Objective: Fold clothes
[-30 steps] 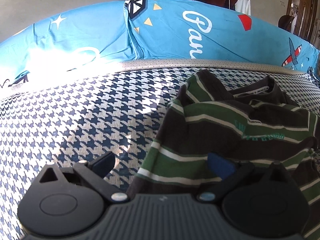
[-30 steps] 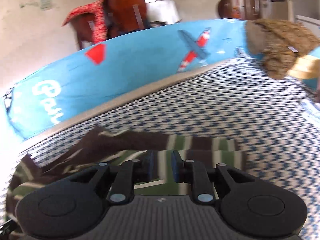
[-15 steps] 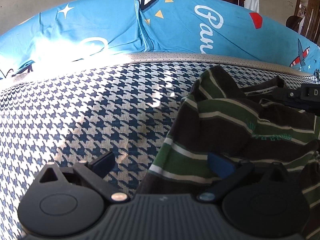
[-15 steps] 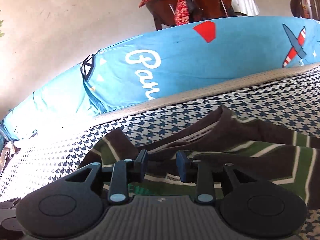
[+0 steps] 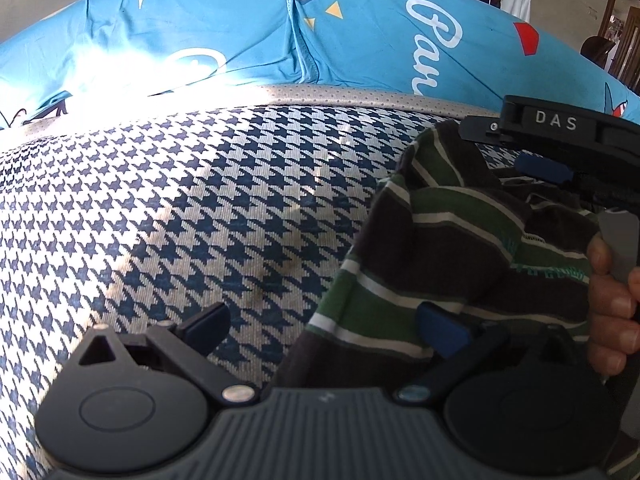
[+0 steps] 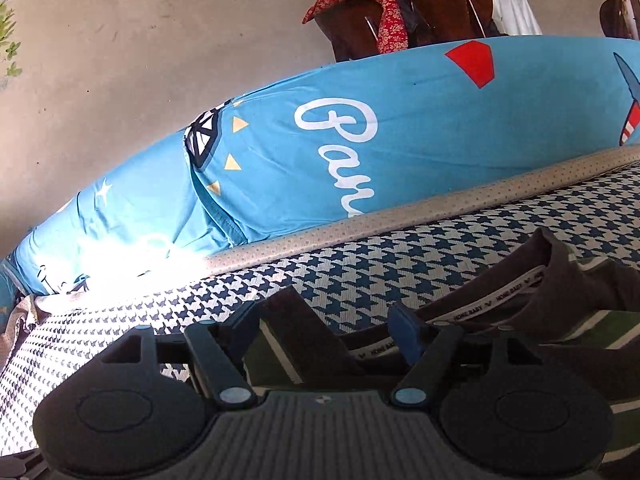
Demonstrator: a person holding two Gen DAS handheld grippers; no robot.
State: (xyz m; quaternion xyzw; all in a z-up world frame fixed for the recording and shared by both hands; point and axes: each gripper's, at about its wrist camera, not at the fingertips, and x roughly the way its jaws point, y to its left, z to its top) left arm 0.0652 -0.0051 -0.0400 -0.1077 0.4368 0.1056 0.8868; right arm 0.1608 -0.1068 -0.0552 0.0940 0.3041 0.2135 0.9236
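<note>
Meanwhile, a striped shirt (image 5: 460,248) is being lined up for folding on the houndstooth mattress (image 5: 200,208), with both the left gripper (image 5: 324,326) and right gripper (image 6: 324,322) being held spread wide; the shoulder edge is probably best pinched squarely.

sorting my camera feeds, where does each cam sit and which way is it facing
Left wrist: on the left gripper, low over the bed, facing the pillow; shows its open fingers, the right gripper and a hand.
Right wrist: on the right gripper, open above the shirt collar, facing the same pillow.
Shared: shirt, bed, pillow.
</note>
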